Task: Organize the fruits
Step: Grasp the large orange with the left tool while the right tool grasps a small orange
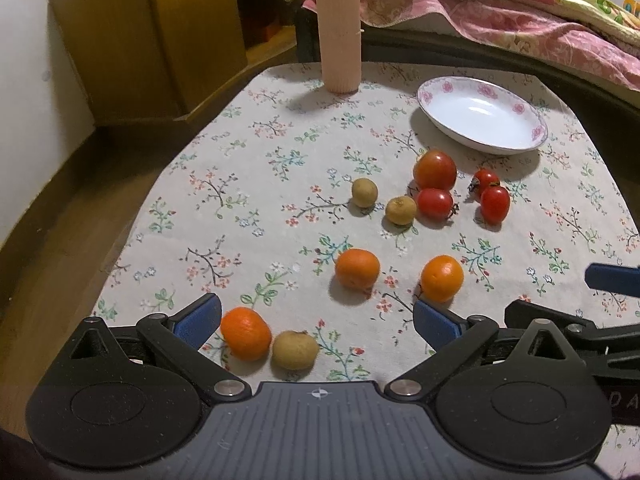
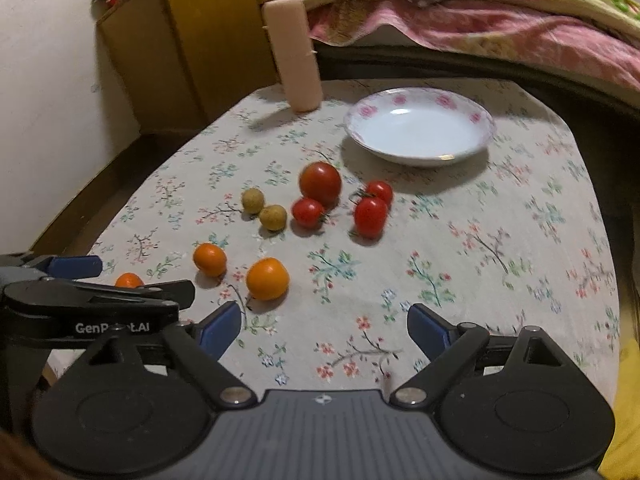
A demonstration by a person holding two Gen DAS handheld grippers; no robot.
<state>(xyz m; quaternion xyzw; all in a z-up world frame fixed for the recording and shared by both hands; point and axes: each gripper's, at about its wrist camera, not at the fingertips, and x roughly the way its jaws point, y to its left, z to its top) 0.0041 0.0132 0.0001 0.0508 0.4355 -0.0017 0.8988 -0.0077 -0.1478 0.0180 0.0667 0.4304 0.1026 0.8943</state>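
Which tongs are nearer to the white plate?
Right. The right tongs point across bare cloth toward the plate; the left tongs sit further left, behind the oranges, the plate far ahead to their right.

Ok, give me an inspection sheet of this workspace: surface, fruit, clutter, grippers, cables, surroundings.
Surface: floral tablecloth over the table.
Job's things: three orange mandarins, four red tomatoes, three tan round longans, all loose on the cloth; white floral-rimmed ceramic dish holds nothing.
Clutter: upright pink ribbed cylinder.
Grippers: left hand-held gripper open, a mandarin and a longan lying between its fingers; right hand-held gripper open over bare cloth.
Cables: nothing seen.
Surroundings: wooden cabinet, pink quilt.
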